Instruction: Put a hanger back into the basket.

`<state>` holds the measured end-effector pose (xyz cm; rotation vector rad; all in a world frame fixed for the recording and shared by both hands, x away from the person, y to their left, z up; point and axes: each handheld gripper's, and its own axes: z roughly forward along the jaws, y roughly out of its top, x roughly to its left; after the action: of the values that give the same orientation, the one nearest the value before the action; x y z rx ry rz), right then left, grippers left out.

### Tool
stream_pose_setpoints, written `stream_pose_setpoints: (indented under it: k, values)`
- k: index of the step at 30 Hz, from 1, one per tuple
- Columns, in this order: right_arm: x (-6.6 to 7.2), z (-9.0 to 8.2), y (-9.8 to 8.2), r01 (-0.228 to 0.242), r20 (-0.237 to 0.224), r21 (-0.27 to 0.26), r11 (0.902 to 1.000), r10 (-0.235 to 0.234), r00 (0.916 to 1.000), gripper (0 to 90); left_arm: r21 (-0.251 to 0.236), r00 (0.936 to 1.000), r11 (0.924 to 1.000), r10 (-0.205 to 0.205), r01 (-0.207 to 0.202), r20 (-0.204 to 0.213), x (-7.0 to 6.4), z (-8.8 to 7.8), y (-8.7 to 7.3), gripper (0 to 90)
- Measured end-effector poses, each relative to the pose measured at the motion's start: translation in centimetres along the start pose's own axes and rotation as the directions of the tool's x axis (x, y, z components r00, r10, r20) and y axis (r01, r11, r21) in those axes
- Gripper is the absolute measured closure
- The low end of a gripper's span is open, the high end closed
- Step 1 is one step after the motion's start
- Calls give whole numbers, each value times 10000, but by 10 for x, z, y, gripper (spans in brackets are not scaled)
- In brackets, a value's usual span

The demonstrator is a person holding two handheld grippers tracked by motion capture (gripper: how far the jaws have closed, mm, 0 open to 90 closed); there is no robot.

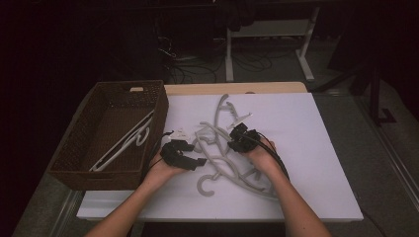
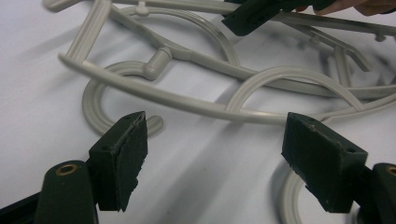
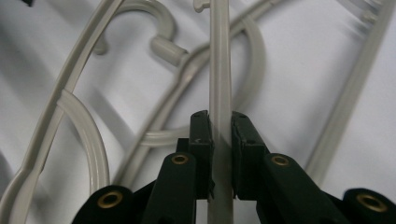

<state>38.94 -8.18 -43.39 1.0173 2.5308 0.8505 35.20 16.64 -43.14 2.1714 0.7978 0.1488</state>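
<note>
Several grey plastic hangers [image 1: 217,148] lie tangled on the white table sheet [image 1: 306,163]. My right gripper [image 1: 235,140] comes at the pile from the right. Its pads are shut on a straight bar of one grey hanger [image 3: 219,70], which runs up between the jaws of the right gripper [image 3: 220,135]. My left gripper [image 1: 193,154] sits at the pile's left side, low over the sheet. In the left gripper view, the left gripper [image 2: 212,154] stands open with nothing between its pads. A curved hanger arm [image 2: 187,100] lies just beyond, and one of the right gripper's fingers [image 2: 254,14] shows at the top.
A dark woven basket [image 1: 74,153] stands at the table's left, holding white hangers [image 1: 123,143]. A small white piece [image 1: 182,133] lies beside the left gripper. The table's far wooden edge [image 1: 237,88] and desk legs stand behind.
</note>
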Motion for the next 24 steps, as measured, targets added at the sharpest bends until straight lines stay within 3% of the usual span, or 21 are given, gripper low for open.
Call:
stream_pose_setpoints:
  k: [6,11,14,16,19,21,24]
  values:
    - [4,-2,13,616,-646,-300,9976,-635,9959,799,-505,9999,9986,146,-142,88,-6,-11,5,221]
    - [15,8,22,1503,-1417,-464,9875,-1555,9776,798,-525,9998,9985,168,-162,125,-6,-12,5,221]
    - [17,16,23,1641,-1647,-356,9858,-1677,9720,796,-474,9997,9987,184,-175,186,-6,-10,5,220]
    - [17,21,22,1627,-1720,-227,9864,-1642,9713,788,-440,9997,9989,195,-187,176,-6,-9,5,221]
    - [14,19,20,1297,-1768,-376,9908,-1343,9750,680,-352,9995,9991,255,-249,171,-6,-9,4,221]
    - [12,11,18,1065,-1639,-480,9932,-1130,9800,635,-402,9996,9990,223,-216,180,-6,-9,4,221]
    - [6,-6,10,533,-1663,-814,9952,-663,9838,655,-372,9996,9991,216,-210,175,-5,-8,4,221]
